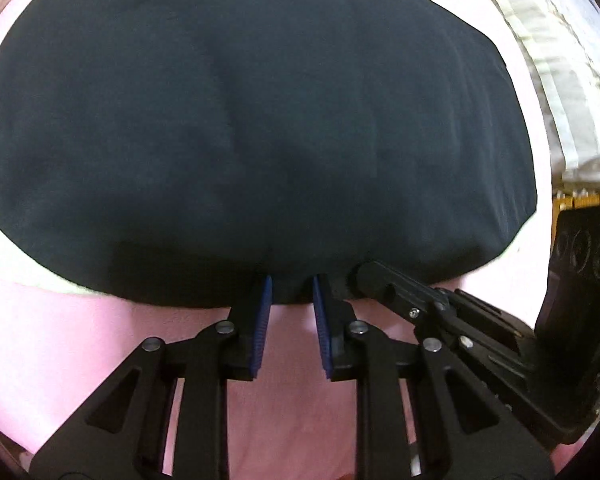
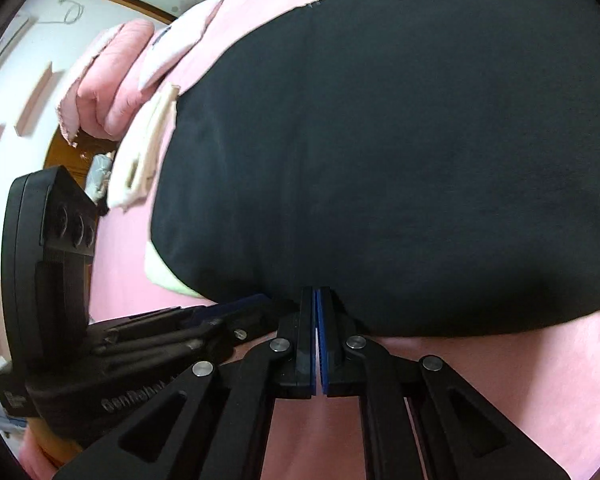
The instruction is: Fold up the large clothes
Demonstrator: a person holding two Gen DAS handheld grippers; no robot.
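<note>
Grasping step: right gripper [image 2: 316,294] closed on the black garment [image 2: 400,152] hem; left gripper [image 1: 291,286] gapes, unclamped. Next: left must pinch.

Left wrist view: steeply downward along its fingers, close over the black garment [image 1: 260,140] on the pink sheet [image 1: 100,340]; right wrist view: likewise, angled lower, wall at left; shared: garment's near edge, each other's gripper.
</note>
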